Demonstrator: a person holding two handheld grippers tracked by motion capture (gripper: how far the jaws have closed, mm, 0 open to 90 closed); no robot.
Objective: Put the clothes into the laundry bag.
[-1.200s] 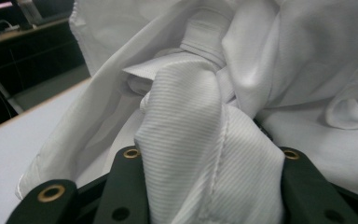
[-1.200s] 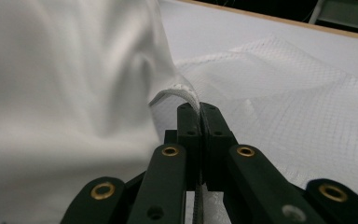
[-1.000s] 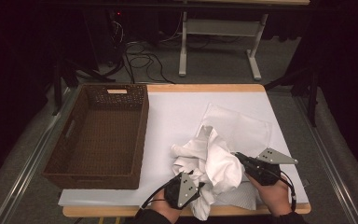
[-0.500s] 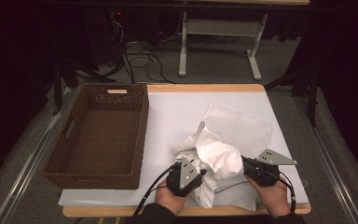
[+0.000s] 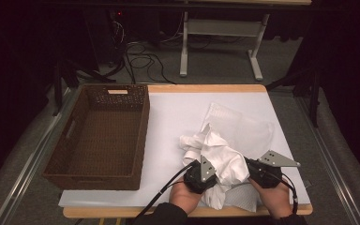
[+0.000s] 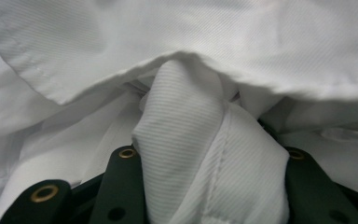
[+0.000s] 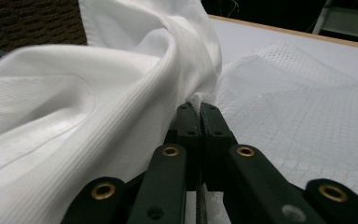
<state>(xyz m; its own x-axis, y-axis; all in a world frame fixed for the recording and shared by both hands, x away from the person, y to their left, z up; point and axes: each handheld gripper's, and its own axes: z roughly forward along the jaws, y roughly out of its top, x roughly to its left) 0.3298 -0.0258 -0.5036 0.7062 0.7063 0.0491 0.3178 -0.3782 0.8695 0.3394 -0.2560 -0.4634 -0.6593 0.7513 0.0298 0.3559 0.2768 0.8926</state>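
Bunching between both hand-held grippers [image 5: 225,171], white cloth [image 5: 218,152] pinched each side.

A: What surrounds the work surface?
B: A wooden table [image 5: 206,88] topped with a white sheet [image 5: 178,112], standing on grey carpet [image 5: 290,75]. Metal rails [image 5: 23,168] run along both sides.

A: And behind it?
B: A white metal desk frame [image 5: 220,37] on two feet; black cables [image 5: 136,56] lie coiled on the floor beside it. The far room is dark; light falls mainly on the table.
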